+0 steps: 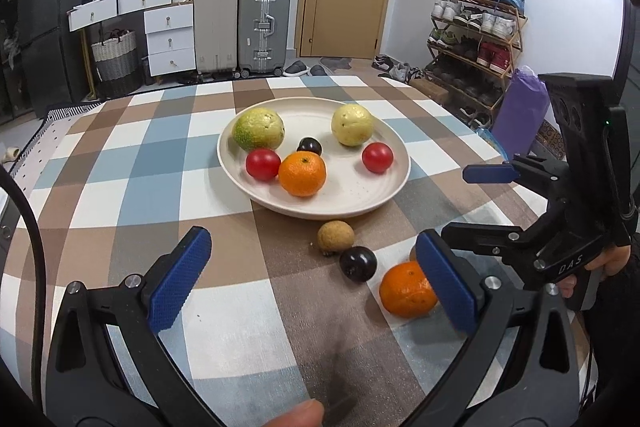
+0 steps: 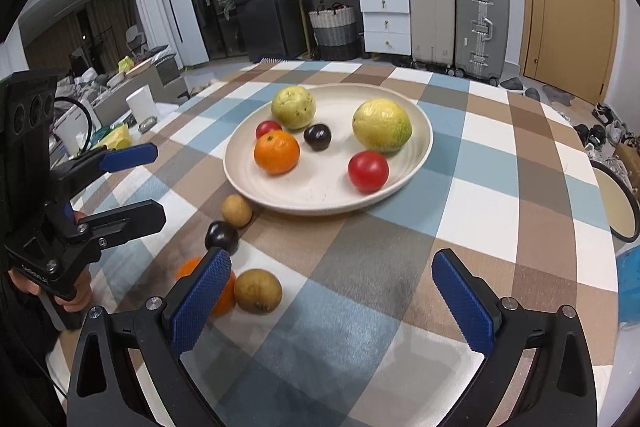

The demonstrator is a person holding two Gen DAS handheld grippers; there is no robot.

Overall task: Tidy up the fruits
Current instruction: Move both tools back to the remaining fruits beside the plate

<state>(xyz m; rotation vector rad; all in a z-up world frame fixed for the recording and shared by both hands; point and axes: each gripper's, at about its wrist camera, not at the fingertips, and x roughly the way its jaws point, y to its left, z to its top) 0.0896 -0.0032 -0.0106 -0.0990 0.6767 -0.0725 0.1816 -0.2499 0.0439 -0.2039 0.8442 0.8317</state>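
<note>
A cream plate holds two yellow-green fruits, two red tomatoes, an orange and a dark plum. On the checked cloth in front of it lie a tan longan, a dark plum, an orange and a brown kiwi-like fruit. My left gripper is open and holds nothing; its right finger covers part of the loose orange. My right gripper is open too, just right of the loose fruits.
The checked table ends close behind the plate. A purple roll stands off its right edge near a shoe rack. Suitcases and drawers line the far wall. A thumb shows at the bottom.
</note>
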